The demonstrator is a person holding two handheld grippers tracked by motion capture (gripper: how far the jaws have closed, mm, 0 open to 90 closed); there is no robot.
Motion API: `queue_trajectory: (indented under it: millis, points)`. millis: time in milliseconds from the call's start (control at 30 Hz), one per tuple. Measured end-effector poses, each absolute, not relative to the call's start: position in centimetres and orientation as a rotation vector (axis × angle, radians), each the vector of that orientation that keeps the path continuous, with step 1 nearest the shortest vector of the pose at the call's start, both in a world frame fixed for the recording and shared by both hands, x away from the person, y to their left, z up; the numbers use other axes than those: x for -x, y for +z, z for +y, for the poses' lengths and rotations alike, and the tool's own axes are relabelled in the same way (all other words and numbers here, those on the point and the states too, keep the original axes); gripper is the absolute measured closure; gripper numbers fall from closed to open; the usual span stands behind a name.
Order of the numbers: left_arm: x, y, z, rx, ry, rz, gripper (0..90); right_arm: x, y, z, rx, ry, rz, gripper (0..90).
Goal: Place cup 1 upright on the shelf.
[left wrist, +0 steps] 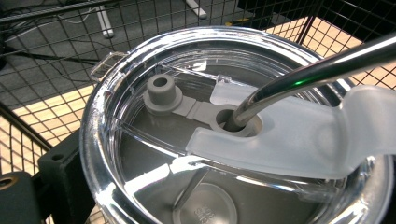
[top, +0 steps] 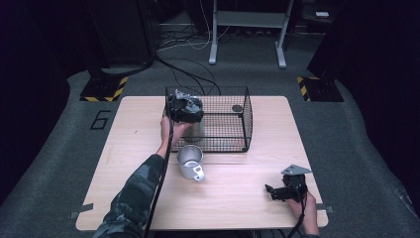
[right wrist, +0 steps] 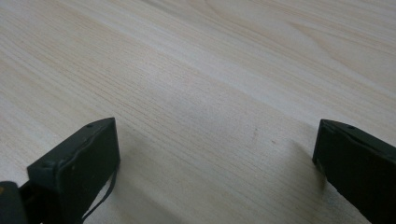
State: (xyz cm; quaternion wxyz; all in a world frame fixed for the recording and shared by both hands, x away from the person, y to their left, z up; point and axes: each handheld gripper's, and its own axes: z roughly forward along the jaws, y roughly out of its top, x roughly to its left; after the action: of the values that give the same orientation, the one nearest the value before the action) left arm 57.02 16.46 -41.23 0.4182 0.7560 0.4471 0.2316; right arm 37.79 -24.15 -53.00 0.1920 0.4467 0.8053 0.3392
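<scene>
Two grippers are at work, but the tumbler [top: 194,130] concerns just one of them: the left gripper [top: 185,106] sits directly over it at the near left corner of the wire basket [top: 233,99], on the far half of the table [top: 247,208]. In the left gripper view the clear lid [left wrist: 140,70] lies right under the camera, with a metal straw [left wrist: 322,70] slanting out of its grey stopper hole and one black jaw pressed to the lid's lower left edge; the other jaw is hidden, so I cannot tell whether the grip is closed, though it looks likely. The tumbler appears to be steel with a smooth wall, so it is probably stiff, fairly heavy and slippery; the plastic lid may pop off if it alone carries the weight. A hold across the body just below the lid seems safest, clear of the straw. The right gripper [top: 283,192] rests at the table's near right corner, well apart, its jaws spread wide over bare wood and holding nothing. A metal mug [top: 190,161] with a handle stands just in front of the basket, near the tumbler.
</scene>
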Motion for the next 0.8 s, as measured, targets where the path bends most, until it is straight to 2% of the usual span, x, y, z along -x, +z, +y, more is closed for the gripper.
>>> queue_trajectory:
  millis: [800]
  points:
    - [-56.1, -39.6, 17.3, -1.861, 0.572, 1.057, 0.0, -37.8, -53.0, -24.2, -1.252, 0.952, 2.262, 0.1]
